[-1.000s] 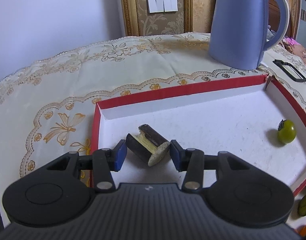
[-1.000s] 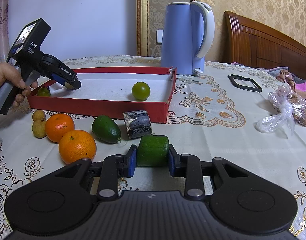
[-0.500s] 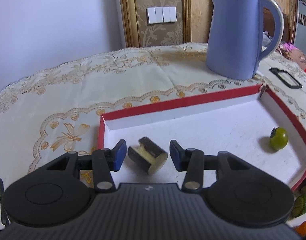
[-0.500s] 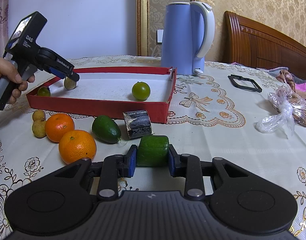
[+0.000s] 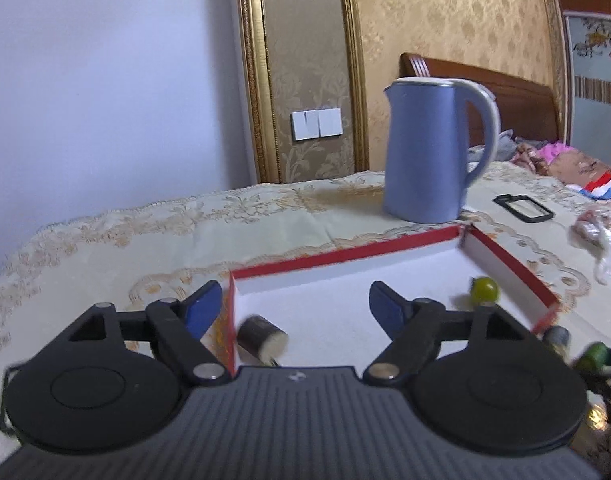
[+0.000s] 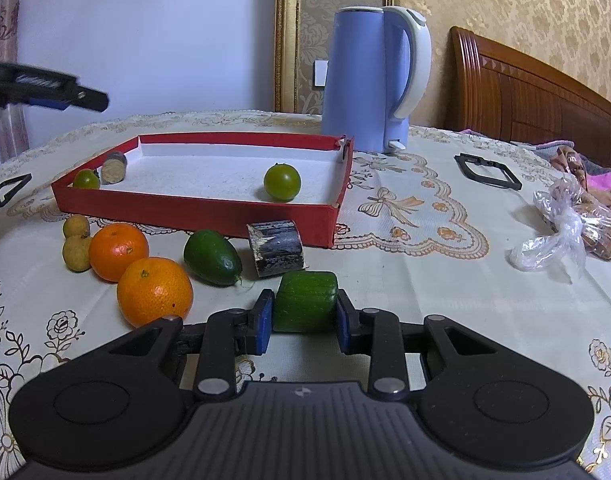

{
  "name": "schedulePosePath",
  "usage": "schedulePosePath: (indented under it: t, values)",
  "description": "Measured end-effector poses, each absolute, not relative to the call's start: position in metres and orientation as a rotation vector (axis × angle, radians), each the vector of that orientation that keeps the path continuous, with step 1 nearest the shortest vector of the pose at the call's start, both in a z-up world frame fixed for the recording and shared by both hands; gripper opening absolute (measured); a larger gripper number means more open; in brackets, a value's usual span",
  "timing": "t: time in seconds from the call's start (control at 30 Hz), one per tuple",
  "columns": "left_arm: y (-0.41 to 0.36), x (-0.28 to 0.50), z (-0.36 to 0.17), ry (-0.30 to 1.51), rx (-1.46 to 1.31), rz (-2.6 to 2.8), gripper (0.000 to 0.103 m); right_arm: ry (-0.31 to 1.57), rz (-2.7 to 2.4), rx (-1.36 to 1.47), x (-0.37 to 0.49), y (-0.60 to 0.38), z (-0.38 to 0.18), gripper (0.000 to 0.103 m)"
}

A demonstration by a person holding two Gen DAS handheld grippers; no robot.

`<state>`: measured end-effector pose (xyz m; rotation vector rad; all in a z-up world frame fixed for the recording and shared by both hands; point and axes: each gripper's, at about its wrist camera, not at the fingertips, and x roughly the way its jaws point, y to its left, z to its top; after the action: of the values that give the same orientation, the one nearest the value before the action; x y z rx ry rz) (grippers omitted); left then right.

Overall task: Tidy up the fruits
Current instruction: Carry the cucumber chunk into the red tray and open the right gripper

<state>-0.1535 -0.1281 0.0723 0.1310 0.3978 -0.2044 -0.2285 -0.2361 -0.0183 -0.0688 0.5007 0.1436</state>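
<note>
Fruits, sorted into a red tray [image 6: 193,210] on a table under a cream embroidered cloth [image 6: 425,280]; entries run from largest to smallest.

Blue kettle [image 6: 369,80]: stands upright behind the tray's far right corner, off the working line.

Red tray: holds a green round fruit [image 6: 282,182] near its right end, a smaller green fruit [image 6: 86,179] in the near-left corner, and a dark cane stub [image 6: 114,167] just beside that fruit, pale cut end toward the room.

Right gripper [image 6: 303,322]: clamped on a green block-shaped fruit piece [image 6: 305,300], blue pads against its two side faces, the piece low over the cloth. The tray lies ahead and to the left of it, with a dark bark-covered cylinder [image 6: 276,247] and a dark green oval fruit [image 6: 212,257] between gripper and tray wall. The carry probably has to go up and over these, then over the near wall.

Left gripper [image 5: 295,306]: jaws have just been opening and stand wide apart with nothing between them; the cane stub sits below and ahead in the tray corner, free of the pads. Seen from the right wrist, it hangs above the tray's left end, well apart from the block piece.

Two oranges [image 6: 155,290], touching, lie left of the right gripper.

Two small tan fruits [image 6: 76,240] lie at the oranges' left.

Nearer arm for the block piece: the right, already holding it.
</note>
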Motion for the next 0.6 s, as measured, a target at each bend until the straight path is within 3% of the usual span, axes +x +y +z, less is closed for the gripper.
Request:
schedulePosePath:
  t: [0.13,0.6]
  values:
    - [-0.125,-0.169,0.055,0.370,0.098,-0.221,0.089,0.494,0.134,-0.097,-0.230,-0.232,-0.018,0.031]
    - [-0.090,-0.169,0.027,0.408,-0.092,-0.231,0.091,0.484,0.117,-0.155,-0.232,-0.224,0.004,0.030]
